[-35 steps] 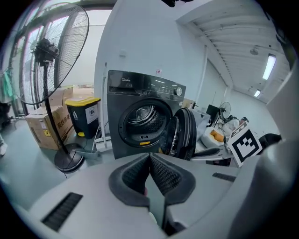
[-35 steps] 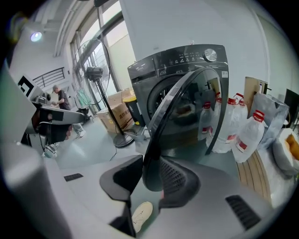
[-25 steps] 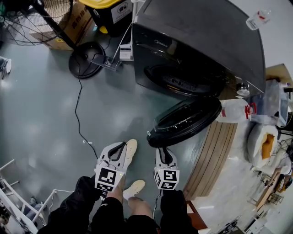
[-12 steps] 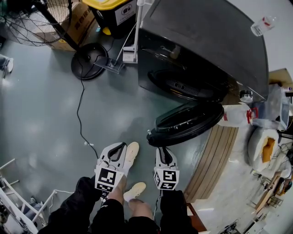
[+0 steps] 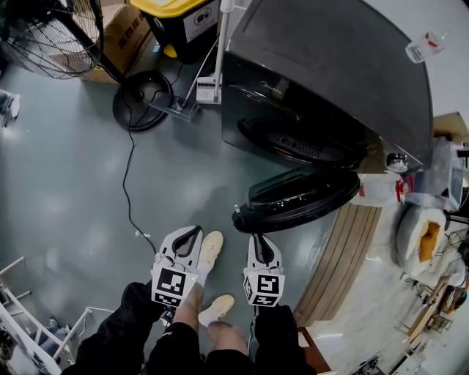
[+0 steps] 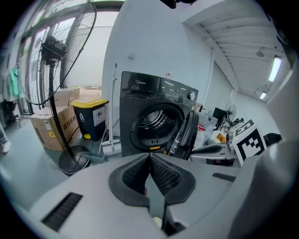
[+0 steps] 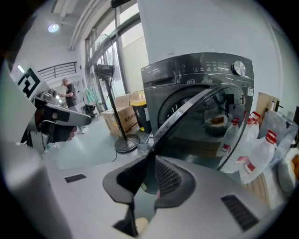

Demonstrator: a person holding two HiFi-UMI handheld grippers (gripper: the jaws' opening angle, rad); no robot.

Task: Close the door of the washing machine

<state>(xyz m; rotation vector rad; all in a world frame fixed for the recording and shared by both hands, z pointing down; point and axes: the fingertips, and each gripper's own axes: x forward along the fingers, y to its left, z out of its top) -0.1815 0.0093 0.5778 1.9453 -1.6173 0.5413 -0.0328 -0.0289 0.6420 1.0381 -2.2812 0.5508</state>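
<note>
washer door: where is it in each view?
Head view: door open, centre-right, in front of the washer.
Left gripper view: door edge-on, just right of centre.
Right gripper view: door large, centre-right.
Shared landmark: yellow-lidded bin, left of washer in all three.

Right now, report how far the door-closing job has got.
Done: nothing yet; the door hangs wide open off the washer. In hand: the right gripper is near the door's free edge, jaws closing with nothing between the pads; the left gripper is shut and empty. Left: push the door shut until it latches.
</note>
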